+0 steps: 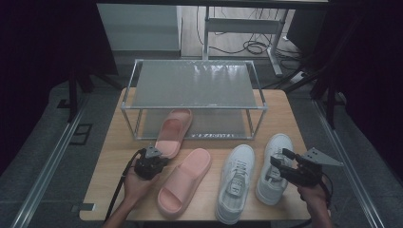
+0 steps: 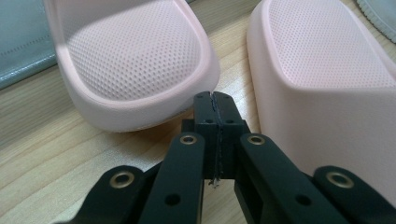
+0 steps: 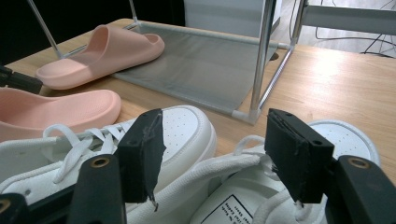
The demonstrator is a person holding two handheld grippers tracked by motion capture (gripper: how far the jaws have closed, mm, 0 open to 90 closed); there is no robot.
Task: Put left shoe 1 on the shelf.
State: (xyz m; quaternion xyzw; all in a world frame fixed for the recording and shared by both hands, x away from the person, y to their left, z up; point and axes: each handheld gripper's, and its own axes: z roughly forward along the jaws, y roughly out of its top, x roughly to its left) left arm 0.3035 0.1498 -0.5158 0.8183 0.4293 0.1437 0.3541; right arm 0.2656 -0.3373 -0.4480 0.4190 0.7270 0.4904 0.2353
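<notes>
Two pink foam slides, one (image 1: 174, 130) half under a metal-framed mesh shoe rack (image 1: 192, 85), the other (image 1: 184, 180) beside it, lie on the wooden bench (image 1: 107, 156); closed left tongs (image 2: 215, 100) hover between them, empty. Open right tongs (image 3: 215, 154) straddle a white lace-up sneaker (image 1: 273, 168).

A light wooden table (image 1: 114, 156) carries a two-tier metal-framed shoe rack with grey mesh shelves (image 1: 195, 84), while black cables (image 1: 252, 46) lie coiled on the floor beyond, beside a grey desk frame (image 1: 240, 26).
</notes>
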